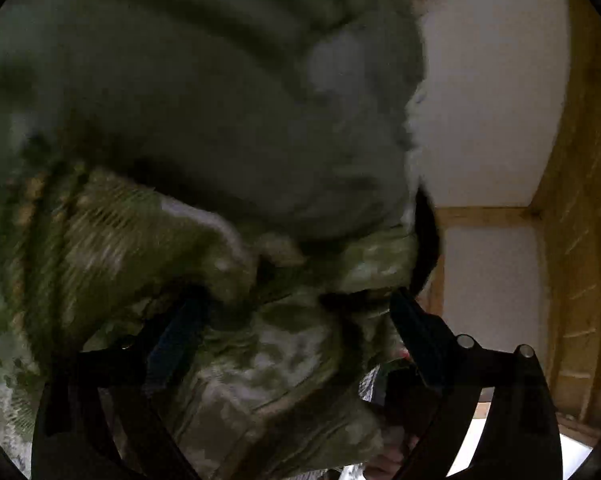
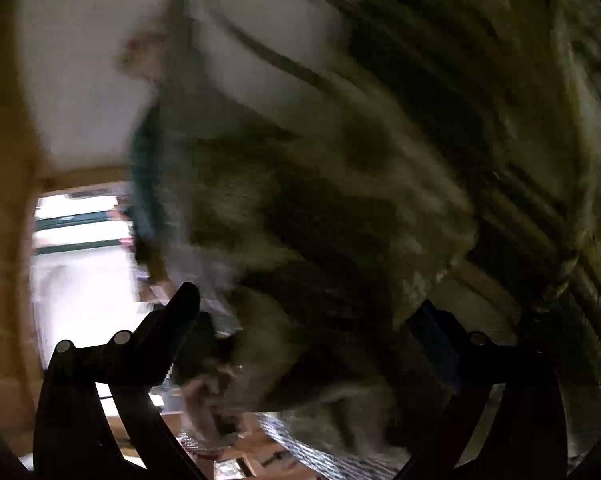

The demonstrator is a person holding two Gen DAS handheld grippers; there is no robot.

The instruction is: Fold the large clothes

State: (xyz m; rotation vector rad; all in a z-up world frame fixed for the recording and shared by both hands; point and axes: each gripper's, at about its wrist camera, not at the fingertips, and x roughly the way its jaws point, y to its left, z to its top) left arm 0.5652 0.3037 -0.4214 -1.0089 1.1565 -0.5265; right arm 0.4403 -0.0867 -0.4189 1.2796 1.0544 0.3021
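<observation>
A green and pale camouflage-patterned garment [image 1: 268, 344] is bunched thickly between the fingers of my left gripper [image 1: 296, 300]. Its jaws stand fairly wide apart, pressed against the thick cloth. In the right wrist view the same garment [image 2: 320, 240] is heavily blurred and fills the gap of my right gripper [image 2: 306, 304], whose dark fingers [image 2: 180, 308] flank the bundle. Both cameras tilt upward, and the cloth hangs lifted in the air. How the rest of the garment lies is hidden.
A person's grey striped top [image 1: 220, 92] fills the upper left, close behind the garment. A white ceiling [image 1: 488, 92] with wooden beams [image 1: 488, 214] and a wooden wall [image 1: 584, 240] lie to the right. A bright window [image 2: 80, 240] shows at the left.
</observation>
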